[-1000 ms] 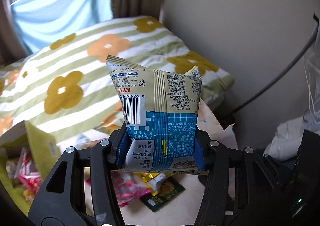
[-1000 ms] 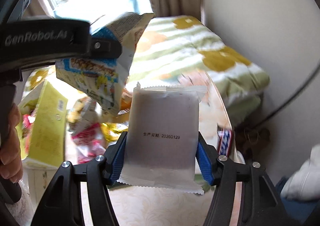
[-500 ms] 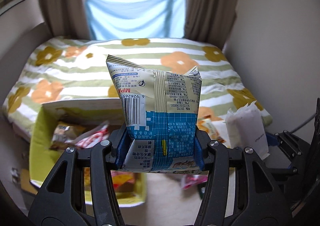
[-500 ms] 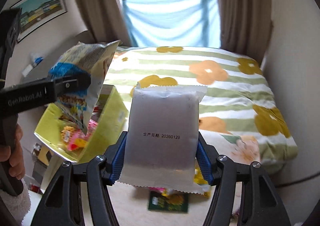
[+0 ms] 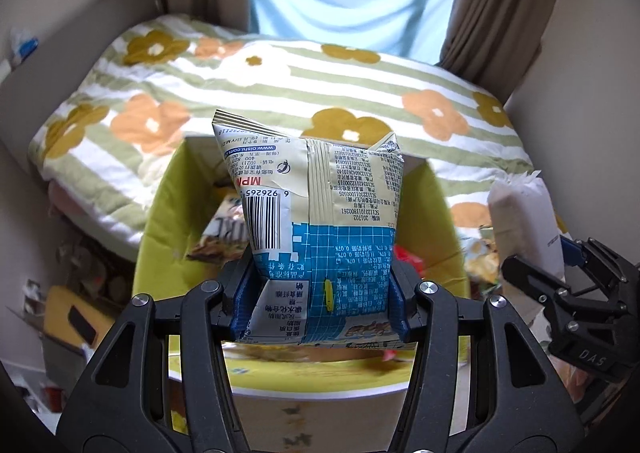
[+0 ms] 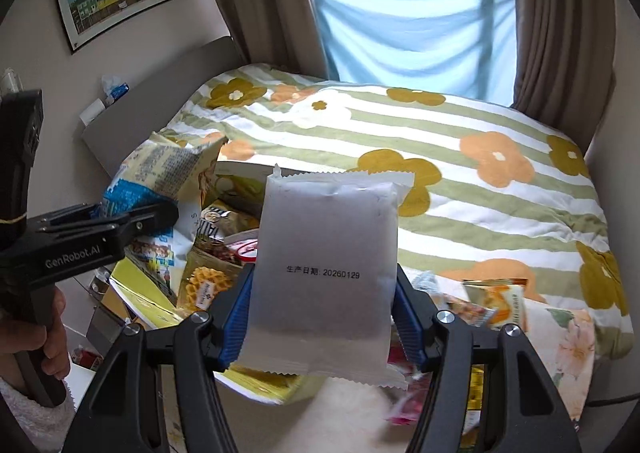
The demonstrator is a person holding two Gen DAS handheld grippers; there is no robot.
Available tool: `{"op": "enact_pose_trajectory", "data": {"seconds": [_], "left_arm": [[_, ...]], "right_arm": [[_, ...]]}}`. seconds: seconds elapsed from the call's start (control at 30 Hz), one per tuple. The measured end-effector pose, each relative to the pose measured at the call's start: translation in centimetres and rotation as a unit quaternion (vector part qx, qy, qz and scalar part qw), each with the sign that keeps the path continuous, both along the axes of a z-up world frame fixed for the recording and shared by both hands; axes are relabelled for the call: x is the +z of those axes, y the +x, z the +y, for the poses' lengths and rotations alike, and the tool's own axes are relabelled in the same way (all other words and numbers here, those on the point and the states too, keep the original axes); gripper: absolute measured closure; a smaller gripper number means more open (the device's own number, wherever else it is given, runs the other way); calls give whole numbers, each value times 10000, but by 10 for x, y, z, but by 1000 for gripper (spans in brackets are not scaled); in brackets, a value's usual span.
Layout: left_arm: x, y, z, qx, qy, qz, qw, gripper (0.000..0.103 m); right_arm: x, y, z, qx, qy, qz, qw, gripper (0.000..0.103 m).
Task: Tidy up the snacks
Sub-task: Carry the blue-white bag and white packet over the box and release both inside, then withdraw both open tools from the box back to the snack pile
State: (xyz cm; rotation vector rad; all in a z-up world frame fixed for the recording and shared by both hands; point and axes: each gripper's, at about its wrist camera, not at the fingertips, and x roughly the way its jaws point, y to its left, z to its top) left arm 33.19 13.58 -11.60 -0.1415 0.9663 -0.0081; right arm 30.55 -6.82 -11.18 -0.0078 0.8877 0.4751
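Blue-padded left claw [image 5: 320,305] tight on snack bag [image 5: 316,221], seemingly above yellow-green box [image 5: 160,229].

The left gripper [image 5: 320,299] is showing matte black linkage arms that are spreading into thick, angular bars, each joint carrying a round silver screw head. Blue pads [image 5: 240,303] are lining the insides of its fingers. Seen from the right wrist camera, its side is bearing white "GenRobot.AI" lettering, and a thin yellowish band, possibly a rubber band, is crossing the black handle. The person's left hand [image 6: 38,337] is showing bare skin, with a fuzzy white sleeve covering the wrist. The right gripper [image 6: 322,319] is wearing the same black arms, silver screws and ribbed blue pads; its body is carrying faint "DAS" lettering.
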Motion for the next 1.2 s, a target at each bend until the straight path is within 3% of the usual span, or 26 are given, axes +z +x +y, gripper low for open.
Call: {"op": "enact_pose_trajectory", "data": {"seconds": [0.17,0.3,0.37,0.4,0.43,0.47,0.67,0.97,1.03,1.1,1.2], "left_arm": [[-30,11,39,-117,-157,342,9992,54],[-45,19,52,-279,-72,499,9983,54],[-46,18,56,-341,-140,444,9983,49],[-46,15,55,-456,-169,374,9981,31],[-46,12,54,-521,-64,331,9981,3],[-46,8,53,-529,103,290,9981,1],[-62,-9,49,-697,471,379,9957,0],[-63,-28,66,-386,278,482,9977,0],[-62,-31,70,-317,271,467,9980,0],[-60,-33,72,-267,224,462,9983,0],[-59,-37,72,-218,148,454,9986,0]], "right_arm": [[-14,5,35,-136,-144,185,9996,44],[-22,9,53,-299,-153,313,9989,44],[-25,10,57,-328,-147,406,9985,44],[-27,9,59,-329,-156,446,9983,44],[-28,9,61,-333,-175,472,9982,44],[-29,9,63,-348,-192,490,9980,44],[-32,11,69,-325,-237,582,9975,44],[-43,17,93,38,-266,726,9970,43],[-41,16,95,49,-211,620,9978,39],[-36,13,95,55,-233,411,9989,15],[-34,7,93,109,-381,219,9990,11]]}}
